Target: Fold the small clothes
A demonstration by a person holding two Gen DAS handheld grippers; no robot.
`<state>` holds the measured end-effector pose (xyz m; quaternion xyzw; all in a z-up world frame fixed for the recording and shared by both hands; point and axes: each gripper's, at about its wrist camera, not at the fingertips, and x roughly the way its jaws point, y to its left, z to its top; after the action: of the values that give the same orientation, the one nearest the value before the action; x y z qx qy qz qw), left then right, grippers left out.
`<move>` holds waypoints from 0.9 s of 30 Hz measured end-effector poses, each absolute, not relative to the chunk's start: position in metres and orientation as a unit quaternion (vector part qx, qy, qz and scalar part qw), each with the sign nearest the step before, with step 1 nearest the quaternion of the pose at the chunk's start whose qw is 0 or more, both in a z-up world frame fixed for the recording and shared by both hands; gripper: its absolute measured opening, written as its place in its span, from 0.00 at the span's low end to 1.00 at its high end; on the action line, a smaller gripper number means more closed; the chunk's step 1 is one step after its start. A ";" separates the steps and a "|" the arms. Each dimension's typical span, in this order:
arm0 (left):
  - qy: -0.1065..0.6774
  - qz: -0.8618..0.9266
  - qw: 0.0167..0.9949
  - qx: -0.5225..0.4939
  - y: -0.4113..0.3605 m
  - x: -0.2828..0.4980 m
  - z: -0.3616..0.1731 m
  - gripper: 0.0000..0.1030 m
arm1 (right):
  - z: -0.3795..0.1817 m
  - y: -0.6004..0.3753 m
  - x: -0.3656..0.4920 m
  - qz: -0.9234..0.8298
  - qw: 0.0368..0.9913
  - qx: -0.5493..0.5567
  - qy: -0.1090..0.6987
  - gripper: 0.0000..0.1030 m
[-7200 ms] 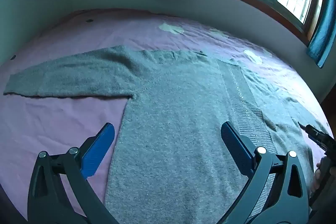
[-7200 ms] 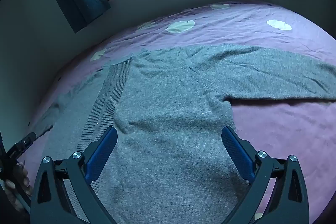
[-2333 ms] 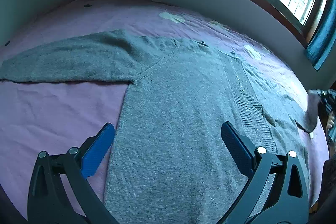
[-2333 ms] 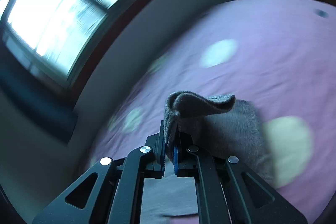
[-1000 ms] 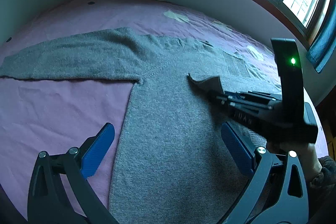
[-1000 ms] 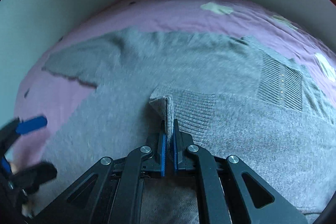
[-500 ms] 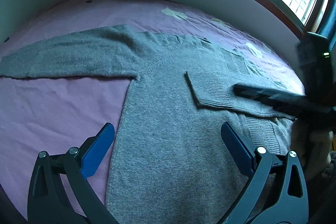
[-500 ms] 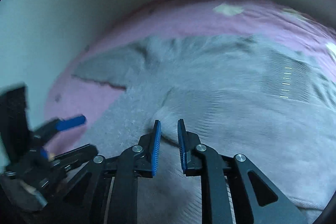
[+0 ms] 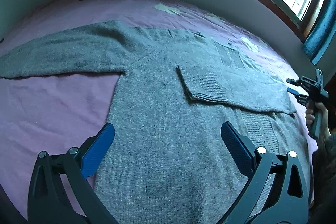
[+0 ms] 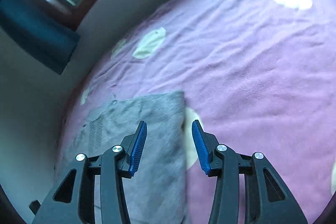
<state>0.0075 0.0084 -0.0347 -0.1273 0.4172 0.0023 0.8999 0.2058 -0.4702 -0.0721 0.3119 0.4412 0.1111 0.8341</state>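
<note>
One sleeve (image 9: 231, 87) folded, visible from left wrist only.

left tool (image 9: 167, 140) wide; right tool (image 10: 169, 144) opening (empty).

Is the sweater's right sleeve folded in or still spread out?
Folded in: the right sleeve lies across the sweater body, cuff near the middle. The left sleeve is still spread.

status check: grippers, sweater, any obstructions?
Left gripper open, empty, over sweater. Right gripper opening, nothing between its pads, at the sweater's edge. One sleeve folded across the body, other sleeve flat. No obstructions.
</note>
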 end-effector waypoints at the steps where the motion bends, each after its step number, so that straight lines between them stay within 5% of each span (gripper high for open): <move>1: 0.418 0.003 0.899 -0.128 0.008 0.008 -0.036 0.98 | -0.076 -0.470 0.211 0.116 0.831 0.317 0.443 0.43; 4: 0.423 0.006 0.896 -0.131 0.010 0.009 -0.040 0.98 | -0.089 -0.466 0.231 0.114 0.820 0.313 0.466 0.07; 12: 0.426 0.008 0.895 -0.130 0.013 0.011 -0.043 0.98 | -0.098 -0.482 0.237 0.132 0.806 0.352 0.456 0.07; 18: 0.428 0.007 0.895 -0.127 0.013 0.011 -0.045 0.98 | -0.087 -0.490 0.191 0.164 0.800 0.350 0.459 0.22; 22: 0.428 0.007 0.895 -0.128 0.013 0.011 -0.045 0.98 | -0.087 -0.479 0.173 0.186 0.794 0.330 0.475 0.23; 24: 0.428 0.007 0.895 -0.126 0.013 0.011 -0.045 0.98 | -0.092 -0.473 0.169 0.170 0.797 0.302 0.495 0.20; 25: 0.427 0.008 0.895 -0.125 0.013 0.011 -0.045 0.98 | -0.094 -0.471 0.167 0.163 0.803 0.289 0.496 0.06; 27: 0.427 0.008 0.896 -0.124 0.012 0.011 -0.046 0.98 | -0.096 -0.473 0.166 0.167 0.804 0.294 0.489 0.06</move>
<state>0.0110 0.0120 -0.0455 -0.1239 0.4269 0.0078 0.8957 0.1664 -0.4730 -0.0963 0.2941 0.4893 0.1667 0.8039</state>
